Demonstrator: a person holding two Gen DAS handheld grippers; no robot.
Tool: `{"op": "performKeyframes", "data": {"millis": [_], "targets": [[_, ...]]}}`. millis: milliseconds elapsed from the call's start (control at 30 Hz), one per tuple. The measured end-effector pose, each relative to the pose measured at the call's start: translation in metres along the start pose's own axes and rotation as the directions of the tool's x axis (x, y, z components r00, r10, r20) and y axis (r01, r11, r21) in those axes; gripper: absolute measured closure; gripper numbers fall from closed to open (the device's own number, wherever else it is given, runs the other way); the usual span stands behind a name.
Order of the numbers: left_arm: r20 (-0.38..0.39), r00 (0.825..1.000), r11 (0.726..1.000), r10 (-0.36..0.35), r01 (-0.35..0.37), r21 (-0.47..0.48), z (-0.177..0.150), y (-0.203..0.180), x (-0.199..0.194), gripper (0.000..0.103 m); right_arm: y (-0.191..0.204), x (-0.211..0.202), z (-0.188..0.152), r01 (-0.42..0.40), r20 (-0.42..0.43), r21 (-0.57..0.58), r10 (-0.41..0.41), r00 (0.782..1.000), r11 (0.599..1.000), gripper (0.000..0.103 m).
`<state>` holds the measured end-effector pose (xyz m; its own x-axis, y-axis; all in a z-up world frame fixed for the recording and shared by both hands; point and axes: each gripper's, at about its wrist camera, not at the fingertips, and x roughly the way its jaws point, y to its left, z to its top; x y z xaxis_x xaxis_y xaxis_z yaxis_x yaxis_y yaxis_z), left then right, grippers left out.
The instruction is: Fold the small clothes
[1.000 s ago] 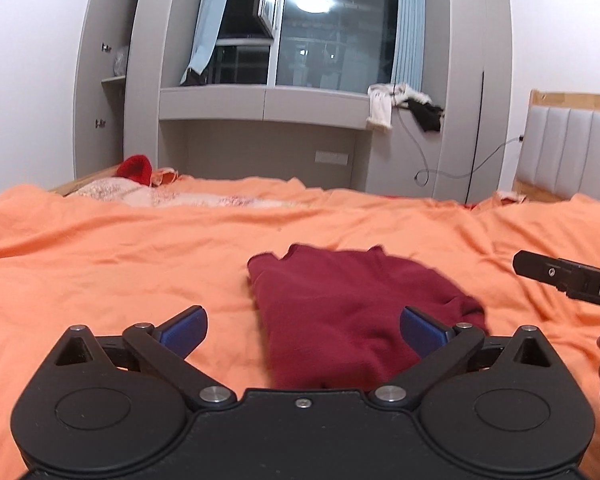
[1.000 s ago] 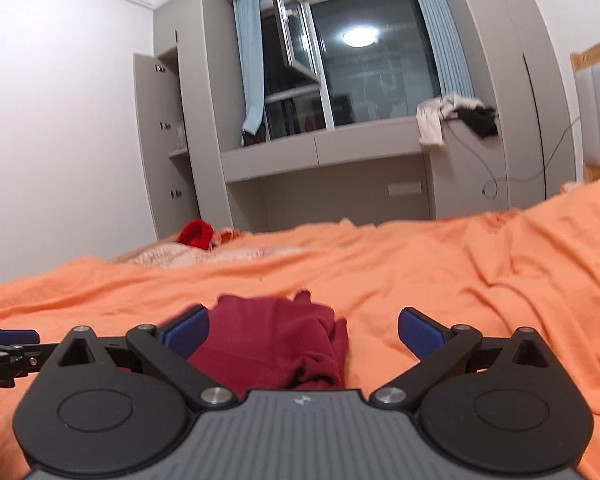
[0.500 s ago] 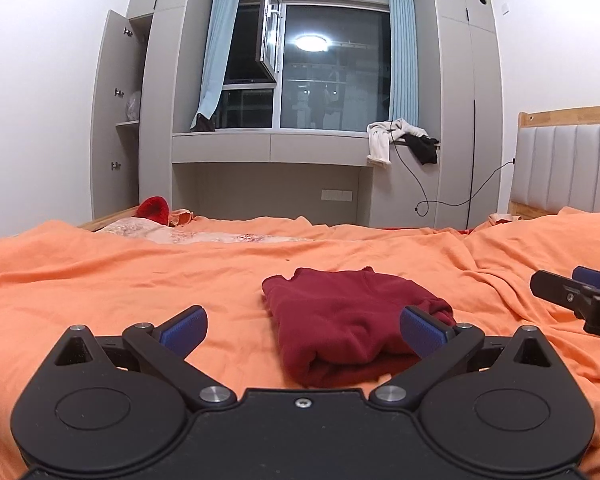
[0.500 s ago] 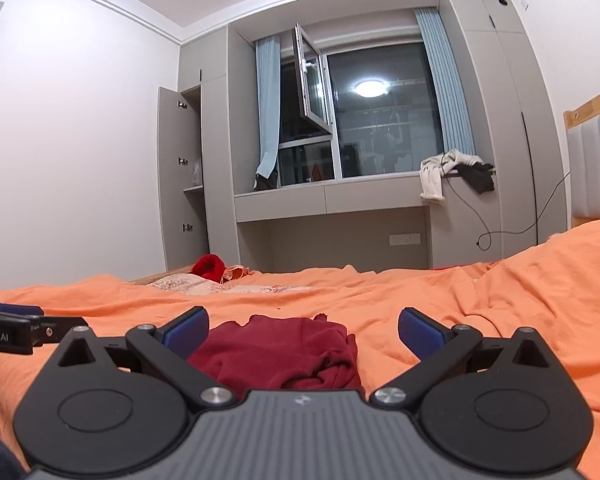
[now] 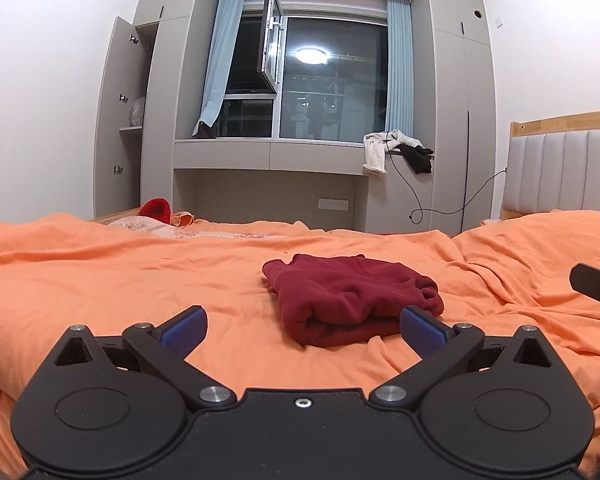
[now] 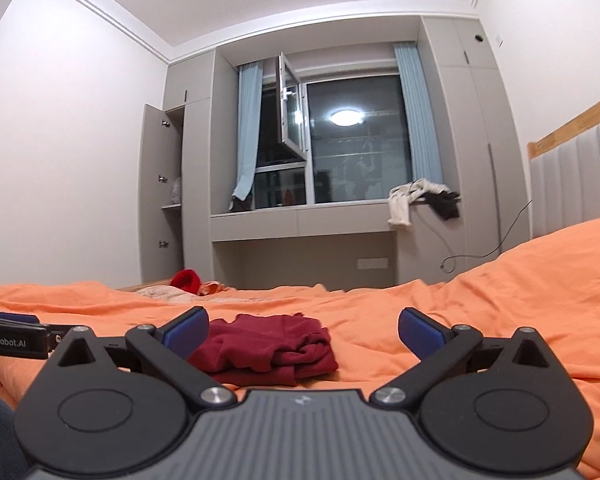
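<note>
A dark red garment [image 5: 350, 300] lies folded in a compact bundle on the orange bed [image 5: 100, 280], near the middle of the sheet. The left gripper [image 5: 302, 326] hangs just short of it with its blue pads wide apart and nothing between them. The right gripper [image 6: 303, 326] is likewise spread wide and empty, the garment lying ahead toward its left finger [image 6: 186, 330]. Neither gripper touches the cloth. More clothes [image 5: 396, 150] hang off the window ledge [image 5: 268, 154] behind.
</note>
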<state>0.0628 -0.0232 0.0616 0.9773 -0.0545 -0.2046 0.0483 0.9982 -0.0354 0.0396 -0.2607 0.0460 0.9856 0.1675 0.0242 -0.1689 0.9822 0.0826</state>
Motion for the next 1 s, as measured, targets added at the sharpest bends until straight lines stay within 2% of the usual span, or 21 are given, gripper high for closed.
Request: {"op": "performKeyframes", "data": {"millis": [167,367,567,1000], "targets": [[-0.015,1.0,1.0,-0.007,0.006,-0.011,-0.012,0.007,-0.003,0.001,0.006,-0.008,-0.011,0.009,-0.026,-0.007,-0.009,1.0,1.0,0.0],[-0.059,0.998,1.0,-0.002,0.003,0.014,-0.029,0.007,0.003,0.001,0.02,-0.004,-0.024,0.0,-0.069,-0.072,-0.005,0.998,0.997,0.0],[-0.072,0.997,1.0,0.008,-0.01,-0.028,-0.031,0.015,0.007,0.001,0.03,0.002,-0.031,0.012,-0.095,-0.145,-0.026,0.995,0.989,0.0],[-0.081,0.997,1.0,0.017,-0.019,-0.025,-0.033,0.016,0.01,0.001,0.031,0.005,-0.033,0.032,-0.098,-0.136,-0.045,0.994,0.99,0.0]]}}
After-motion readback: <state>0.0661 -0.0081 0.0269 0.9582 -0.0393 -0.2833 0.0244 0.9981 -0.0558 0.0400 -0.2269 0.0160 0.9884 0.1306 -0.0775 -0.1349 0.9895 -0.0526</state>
